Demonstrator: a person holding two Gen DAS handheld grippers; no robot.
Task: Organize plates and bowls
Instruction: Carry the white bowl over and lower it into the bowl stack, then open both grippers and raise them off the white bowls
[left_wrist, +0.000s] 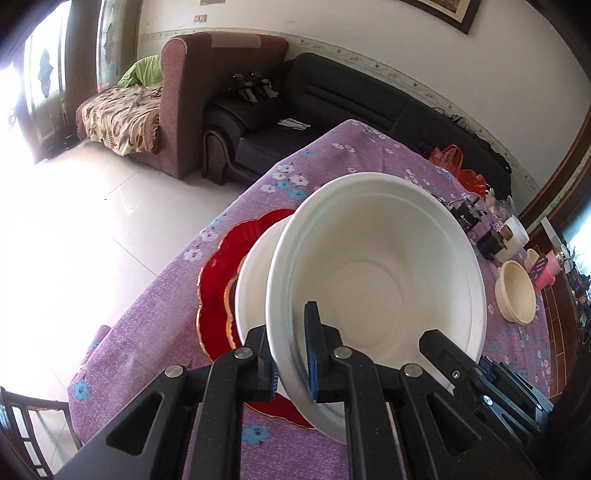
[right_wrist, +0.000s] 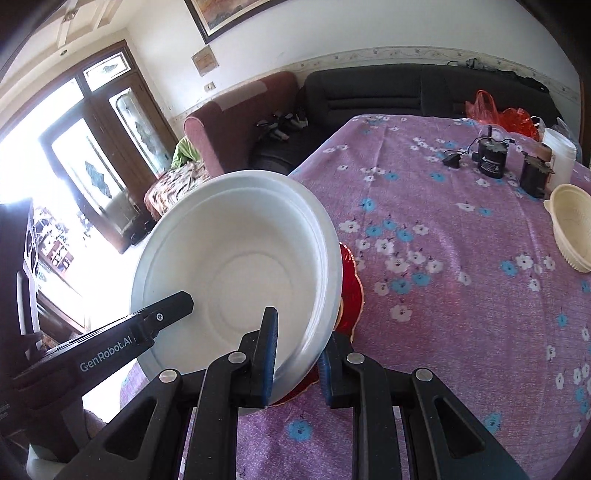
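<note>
A white bowl (left_wrist: 373, 273) is held tilted above the purple flowered table (left_wrist: 332, 155). My left gripper (left_wrist: 291, 365) is shut on its near left rim. My right gripper (right_wrist: 297, 360) is shut on its right rim (right_wrist: 317, 332); its fingers also show in the left wrist view (left_wrist: 443, 350). Under the held bowl sits a second white bowl (left_wrist: 251, 280) on a red scalloped plate (left_wrist: 218, 280). The red plate also shows in the right wrist view (right_wrist: 351, 288), mostly hidden by the white bowl (right_wrist: 236, 266).
A cream basket bowl (right_wrist: 569, 225) sits at the table's right, also in the left wrist view (left_wrist: 515, 291). Black gadgets (right_wrist: 491, 155), a white jar (right_wrist: 561, 155) and a red bag (right_wrist: 513, 118) are at the far edge. Sofas (left_wrist: 332, 96) stand beyond the table.
</note>
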